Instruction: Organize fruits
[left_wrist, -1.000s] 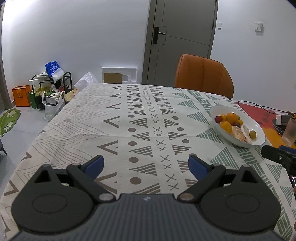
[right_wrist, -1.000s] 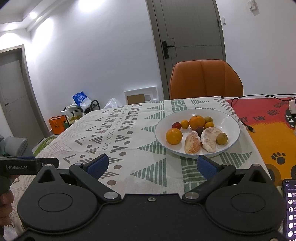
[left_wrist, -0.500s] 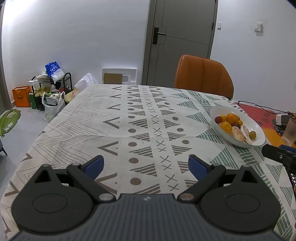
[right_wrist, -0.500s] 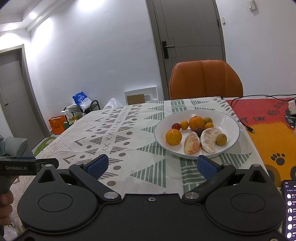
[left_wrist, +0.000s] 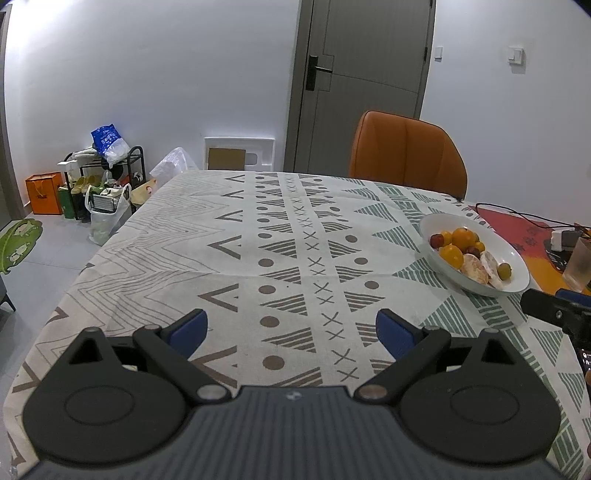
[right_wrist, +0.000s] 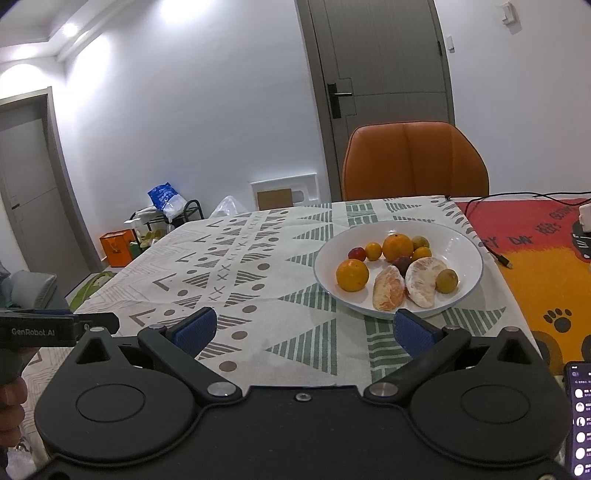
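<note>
1. both grippers spread wide, empty: left gripper (left_wrist: 291, 328) over bare tablecloth (left_wrist: 229, 236), right gripper (right_wrist: 303, 328) just short of white bowl (right_wrist: 469, 251)
2. all fruit (right_wrist: 352, 275) sits in bowl
3. fits start or finished; step unclear

Home dining room: tablecloth (left_wrist: 280, 236), chair (left_wrist: 406, 155).

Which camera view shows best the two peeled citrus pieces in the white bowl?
The right wrist view: the two peeled citrus pieces lie near and unobstructed in the white bowl. In the left wrist view they are small, far right, overlapping.
</note>
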